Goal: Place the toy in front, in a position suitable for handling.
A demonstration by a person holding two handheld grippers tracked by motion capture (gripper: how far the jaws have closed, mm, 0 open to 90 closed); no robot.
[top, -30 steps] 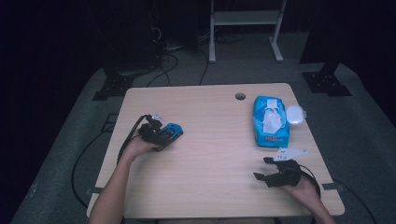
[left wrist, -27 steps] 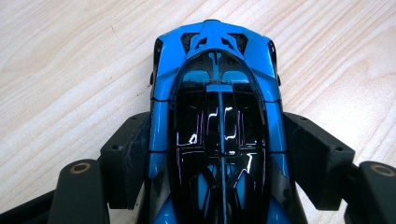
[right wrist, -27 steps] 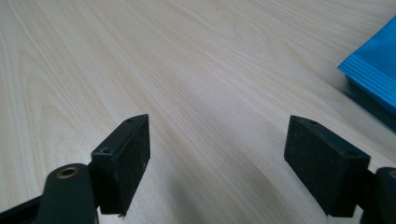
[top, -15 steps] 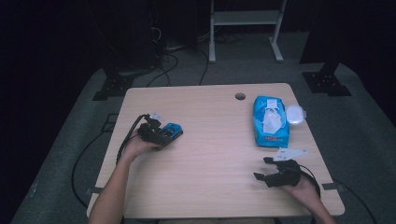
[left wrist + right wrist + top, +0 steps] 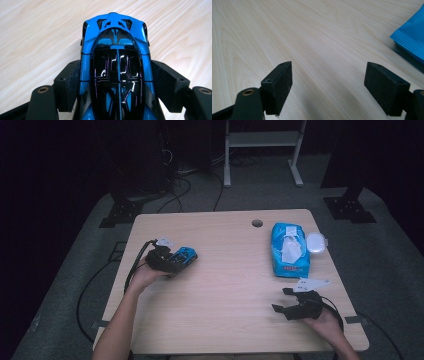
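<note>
The middle of the surface (image 5: 235, 270) lay bare and passable. A blue packet (image 5: 289, 249) and a white case (image 5: 316, 242) blocked the far right.

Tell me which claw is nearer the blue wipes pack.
Right. The right claw sits open on the table just in front of the blue wipes pack; the left claw is across the table, gripping the blue toy car.

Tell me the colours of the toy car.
Bright blue toy car with glossy black top; clearest in the left gripper view.

place: lab or studio | signs: my bare table (image 5: 225, 270) under light, dark surround, cables (image 5: 180, 185), stand feet (image 5: 350, 207), grey floor (image 5: 75, 295)
</note>
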